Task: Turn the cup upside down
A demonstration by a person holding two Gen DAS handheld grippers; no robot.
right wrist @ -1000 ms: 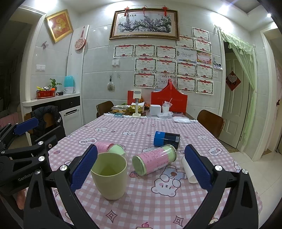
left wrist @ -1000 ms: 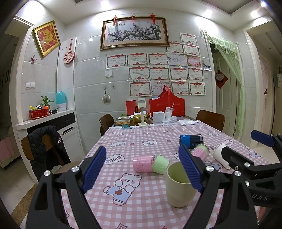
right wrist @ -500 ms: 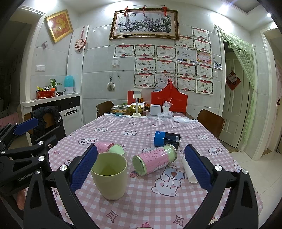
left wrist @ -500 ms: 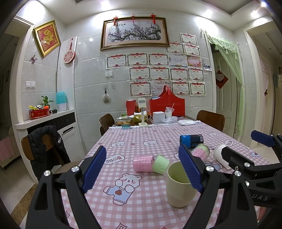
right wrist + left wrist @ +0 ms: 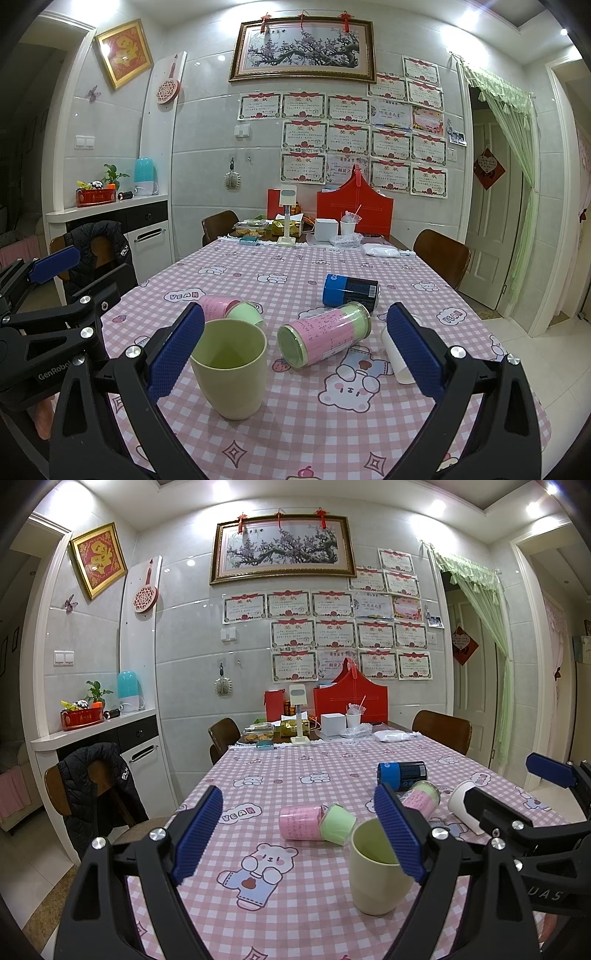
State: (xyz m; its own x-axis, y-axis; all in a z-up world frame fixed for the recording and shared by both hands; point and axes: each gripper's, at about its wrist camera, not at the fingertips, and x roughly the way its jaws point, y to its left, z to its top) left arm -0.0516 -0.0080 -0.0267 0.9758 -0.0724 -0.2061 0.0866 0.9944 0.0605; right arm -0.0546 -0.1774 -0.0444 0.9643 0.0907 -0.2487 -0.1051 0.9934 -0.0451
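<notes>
Compared with the pictures from one second ago and half a second ago, nothing has moved: the left gripper and the right gripper hang at the same places above the near edge of the table, and each one has its blue pads spread wide with nothing between them. This suggests that the task has not started yet, and the person is probably only preparing the approach. The pale green cup stands upright with its mouth up on the pink checked tablecloth, near the front of the table; in the right wrist view it is just behind the left finger of the right gripper, and in the left wrist view the same cup is partly hidden by the right finger of the left gripper. Behind the cup several things lie on their sides: a pink and green canister, a second pink and green canister, a blue can and a white paper cup. The far end of the table holds a red gift bag and small boxes. The room is a tiled dining room with framed certificates and a large plum blossom picture on the wall.
</notes>
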